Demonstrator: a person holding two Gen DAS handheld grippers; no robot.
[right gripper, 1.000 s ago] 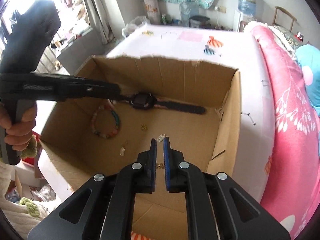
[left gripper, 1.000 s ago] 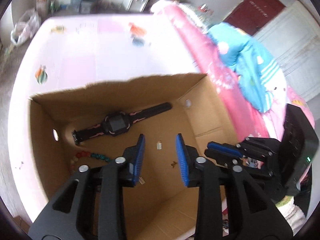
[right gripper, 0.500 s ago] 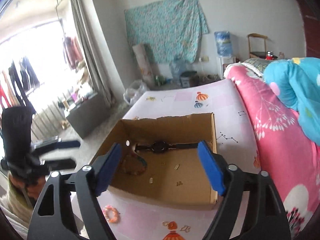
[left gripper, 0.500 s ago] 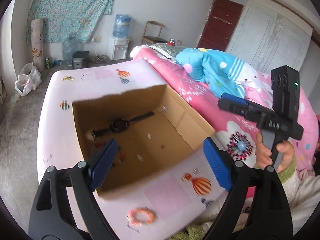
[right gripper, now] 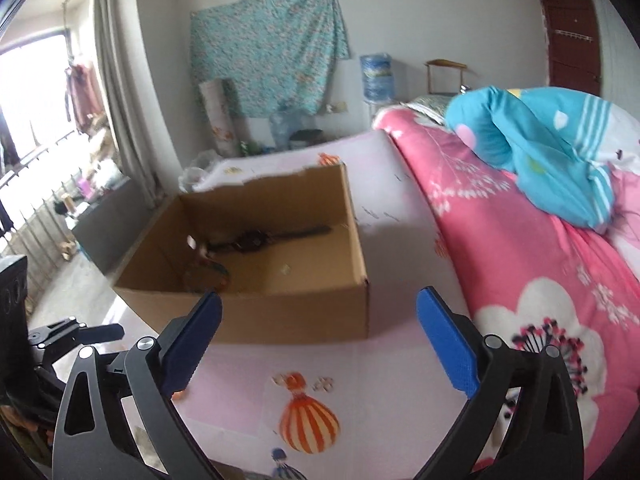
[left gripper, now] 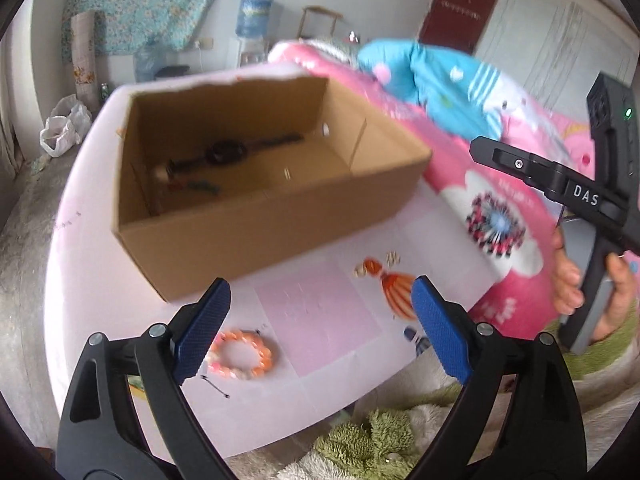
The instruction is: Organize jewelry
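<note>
Left wrist view shows the left gripper spread wide and holding nothing, its blue-padded fingers hanging above the near part of a pale pink mat printed with balloons. Just under the left pad lies an orange and white beaded bracelet, flat on the mat and near the front wall of an open brown cardboard box. Inside the box, against its far wall, rests a black wristwatch with a long strap, and a red and green beaded string lies nearer, at the box's left side; both are blurred. Small pale earrings sit on the mat to the right of the box, beside a printed orange balloon. Right wrist view shows the right gripper likewise wide apart and empty, held above the mat on the near side of the box. A pink floral quilt and a blue blanket fill the right.
</note>
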